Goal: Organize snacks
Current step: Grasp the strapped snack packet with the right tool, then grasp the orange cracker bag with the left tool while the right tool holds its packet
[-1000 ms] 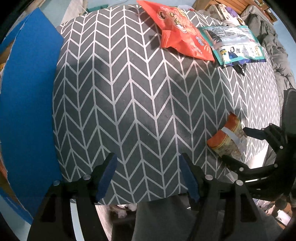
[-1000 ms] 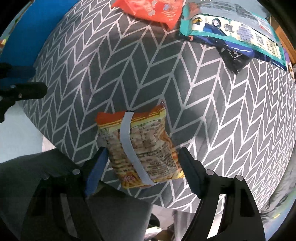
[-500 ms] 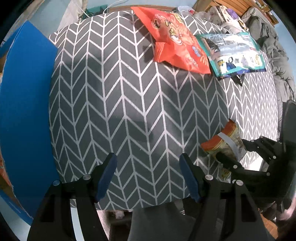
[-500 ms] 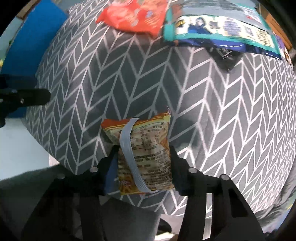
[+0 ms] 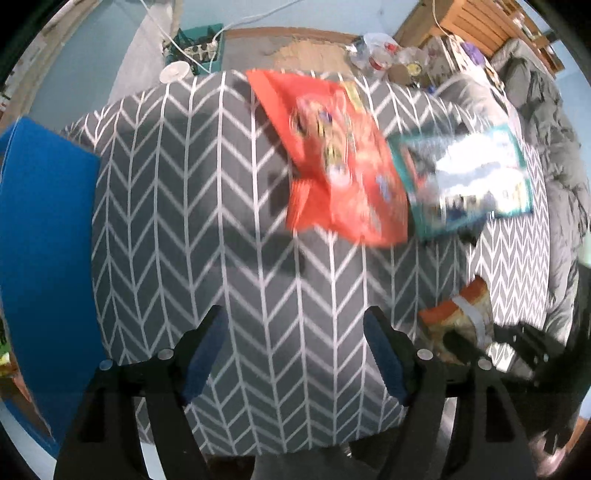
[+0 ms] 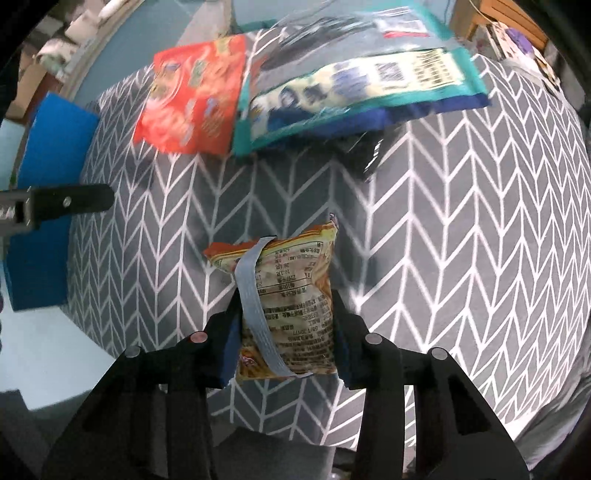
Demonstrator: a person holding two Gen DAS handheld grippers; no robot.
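Observation:
My right gripper (image 6: 284, 314) is shut on a small orange-and-yellow snack packet (image 6: 291, 295) with a grey band, held just above the near edge of the grey chevron cushion (image 6: 461, 240). The same packet (image 5: 458, 314) shows at the right of the left wrist view. My left gripper (image 5: 295, 321) is open and empty over the cushion's near edge. A large red snack bag (image 5: 340, 158) (image 6: 192, 99) and a teal-edged snack bag (image 5: 469, 177) (image 6: 354, 88) lie side by side at the far side of the cushion.
A blue flat box (image 5: 40, 251) (image 6: 44, 206) stands along the cushion's left side. Clutter, cables and a wooden shelf (image 5: 476, 26) lie beyond the cushion. A grey blanket (image 5: 554, 129) is at the right.
My right gripper has closed on the small packet and lifted it slightly. Both grippers have pulled back and up, so more of the room shows.

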